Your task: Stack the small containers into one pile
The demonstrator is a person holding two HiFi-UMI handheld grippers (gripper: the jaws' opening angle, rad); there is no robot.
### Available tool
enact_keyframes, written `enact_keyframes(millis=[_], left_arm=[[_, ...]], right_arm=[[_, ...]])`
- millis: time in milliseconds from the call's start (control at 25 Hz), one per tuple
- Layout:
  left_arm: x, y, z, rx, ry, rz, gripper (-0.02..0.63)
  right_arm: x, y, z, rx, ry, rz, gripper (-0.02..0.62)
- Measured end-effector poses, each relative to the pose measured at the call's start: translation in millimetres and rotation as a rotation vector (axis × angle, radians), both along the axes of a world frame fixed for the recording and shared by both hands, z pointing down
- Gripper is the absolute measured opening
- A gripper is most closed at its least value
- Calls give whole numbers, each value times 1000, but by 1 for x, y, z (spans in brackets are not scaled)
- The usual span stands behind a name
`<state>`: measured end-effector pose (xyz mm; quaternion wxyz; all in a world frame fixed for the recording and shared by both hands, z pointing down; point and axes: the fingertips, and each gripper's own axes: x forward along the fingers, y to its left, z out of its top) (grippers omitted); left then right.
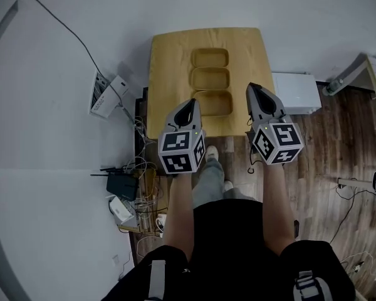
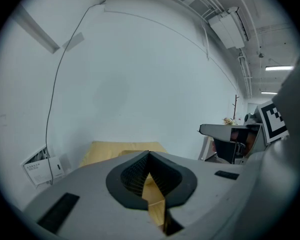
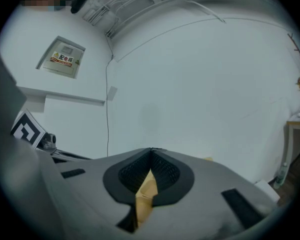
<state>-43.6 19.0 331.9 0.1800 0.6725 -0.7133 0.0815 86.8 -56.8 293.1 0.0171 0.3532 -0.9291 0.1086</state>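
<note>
Three small tan containers stand in a single row down the middle of the wooden table (image 1: 169,61), none stacked: the farthest container (image 1: 210,58), the middle container (image 1: 210,78) and the nearest container (image 1: 214,103), each just beside the next, open side up and apparently empty. In the head view, the left gripper (image 1: 189,105) is held over the table's near edge, its tip at the left rim of the nearest container; contact cannot be confirmed. The right gripper (image 1: 254,91) is held over the right front part of the table, just right of the same container and apart from it. The left gripper view shows the left gripper's jaws meeting at their tips, with nothing between them and only the tabletop visible through the slot behind. The right gripper view shows the same: jaws together at the tips, nothing held. A white box (image 1: 294,93) sits on the wood floor (image 1: 338,143) right of the table. A black router (image 1: 121,184) with tangled cables lies to the left.
</note>
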Motion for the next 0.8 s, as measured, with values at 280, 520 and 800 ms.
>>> enact_keyframes(millis=[280, 520, 800], left_arm=[[-18, -14, 60, -121, 56, -18, 11], [-47, -23, 109, -192, 97, -76, 11], [-51, -36, 149, -267, 105, -56, 11]], right_arm=[[-14, -15, 70, -134, 82, -1, 3], [-21, -28, 118, -219, 156, 21, 5], [-28, -39, 171, -308, 255, 52, 13]])
